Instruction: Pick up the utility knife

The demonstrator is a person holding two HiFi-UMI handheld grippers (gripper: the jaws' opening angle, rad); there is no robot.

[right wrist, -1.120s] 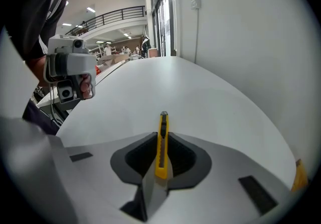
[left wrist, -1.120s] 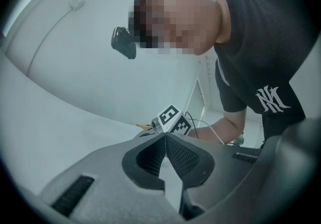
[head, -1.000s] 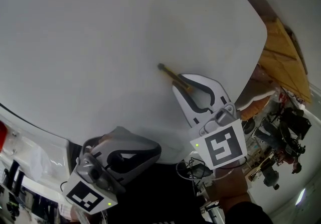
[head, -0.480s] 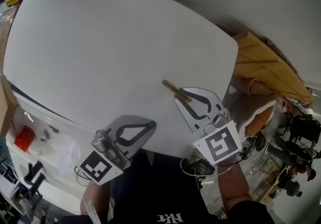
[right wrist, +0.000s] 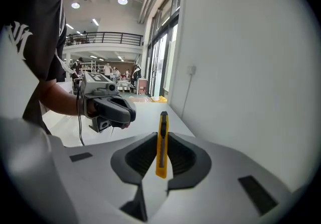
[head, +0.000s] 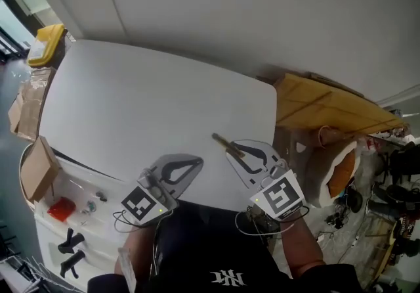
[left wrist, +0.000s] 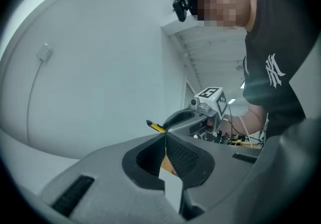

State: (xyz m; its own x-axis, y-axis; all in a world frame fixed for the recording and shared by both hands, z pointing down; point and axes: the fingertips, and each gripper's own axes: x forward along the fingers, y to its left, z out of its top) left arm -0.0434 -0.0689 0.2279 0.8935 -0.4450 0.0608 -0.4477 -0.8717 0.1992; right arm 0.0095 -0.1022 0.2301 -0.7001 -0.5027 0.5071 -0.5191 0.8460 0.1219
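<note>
The right gripper (right wrist: 160,137) has its jaws pinched on the yellow utility knife (right wrist: 162,122). It grips the knife partway along its body, so the knife pokes out forward past the pads, held in the air over the near edge of the white table (head: 151,101). The left gripper (left wrist: 165,136) is close beside it, jaws pressed together with nothing between them. The knife's dark far tip might be the blade end; it's hard to say.

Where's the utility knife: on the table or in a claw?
Held. The right claw is shut on the yellow utility knife, its tip sticking out past the jaws, clear of the white table.
</note>
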